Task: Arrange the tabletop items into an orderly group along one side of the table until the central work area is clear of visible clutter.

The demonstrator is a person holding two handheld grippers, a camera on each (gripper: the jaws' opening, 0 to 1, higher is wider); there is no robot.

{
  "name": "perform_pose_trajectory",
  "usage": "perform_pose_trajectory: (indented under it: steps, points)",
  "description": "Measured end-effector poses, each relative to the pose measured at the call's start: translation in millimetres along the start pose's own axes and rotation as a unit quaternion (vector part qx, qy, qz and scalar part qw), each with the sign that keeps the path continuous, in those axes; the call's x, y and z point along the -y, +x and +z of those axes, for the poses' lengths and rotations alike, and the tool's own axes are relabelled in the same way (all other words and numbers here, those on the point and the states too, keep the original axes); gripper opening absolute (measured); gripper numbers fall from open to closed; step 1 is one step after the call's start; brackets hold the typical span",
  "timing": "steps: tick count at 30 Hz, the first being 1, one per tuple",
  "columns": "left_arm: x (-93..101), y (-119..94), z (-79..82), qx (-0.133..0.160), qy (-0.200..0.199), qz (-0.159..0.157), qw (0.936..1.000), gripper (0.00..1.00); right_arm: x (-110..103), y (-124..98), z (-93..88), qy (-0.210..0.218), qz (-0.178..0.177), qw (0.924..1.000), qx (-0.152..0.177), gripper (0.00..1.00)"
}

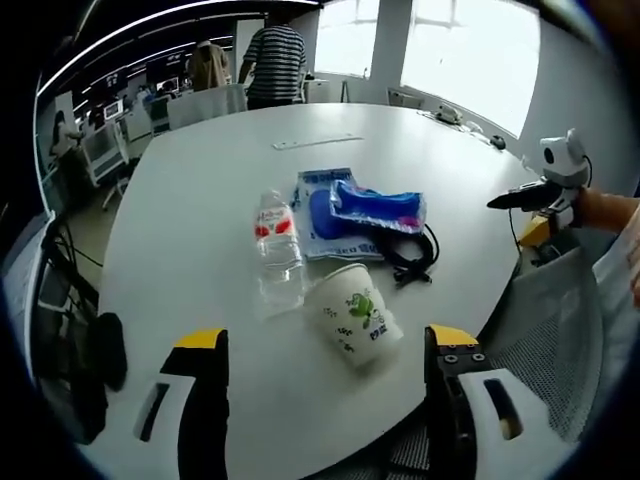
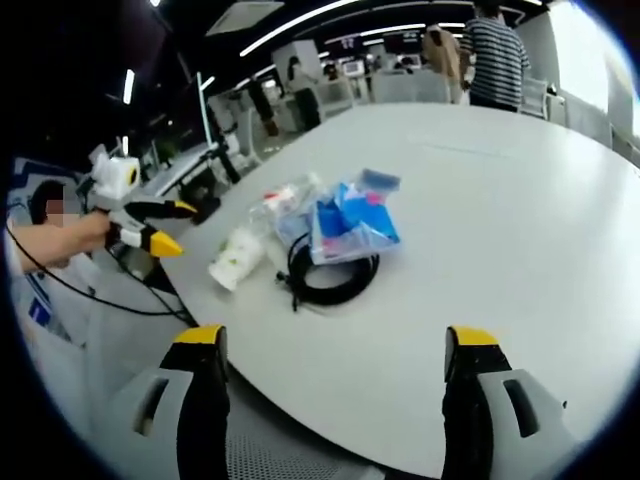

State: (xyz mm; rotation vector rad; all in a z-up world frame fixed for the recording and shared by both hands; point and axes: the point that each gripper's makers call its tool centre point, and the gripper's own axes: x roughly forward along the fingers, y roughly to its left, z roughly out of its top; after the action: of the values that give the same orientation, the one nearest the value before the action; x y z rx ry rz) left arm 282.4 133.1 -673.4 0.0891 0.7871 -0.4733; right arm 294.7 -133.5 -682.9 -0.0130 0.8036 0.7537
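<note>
A: Cup (image 1: 358, 317) noted first: paper, lying on its side, just ahead of the left gripper (image 1: 327, 345), between the jaw lines and nearer the right-hand jaw. Water bottle (image 1: 277, 248) is lying just beyond, off toward the left jaw; blue pouches (image 1: 372, 205) and black cable (image 1: 412, 254) farther out, w/ the pouches overlapping the cable.

B: Jaw state?

A: Left jaws are held wide apart, nothing between the tips, nothing touched. Right gripper (image 2: 336, 345) likewise spread wide and empty; the same cluster is seen ahead and toward its left jaw, well apart. Cable (image 2: 330, 285) is nearest to it there, cup (image 2: 236, 258) at the table (image 2: 520, 200) edge.

B: How should the step be done?

A: Judged: cup to be taken first w/ left. It is thin-walled, so a light squeeze across the body is advised; a rim pinch may crush it. Approach should be kept low and square so the bottle isn't rolled. Cable prob. best left till the pouches are lifted off.
</note>
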Motion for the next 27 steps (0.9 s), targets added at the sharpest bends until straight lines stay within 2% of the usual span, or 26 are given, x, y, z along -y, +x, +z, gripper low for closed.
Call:
perform_pose_trajectory:
  steps: [11,27]
  points:
    - [-5.4,2,11.7,0.013,-0.004,-0.009,0.9999,0.82,-1,8,-6.1,0.005,-0.005,0.9999,-0.014,0.88]
    - [-6.5,8,30.0,0.031,-0.004,-0.018,0.9993,0.82,-18,15,-4.1,-0.003,0.001,0.9997,-0.025,0.87]
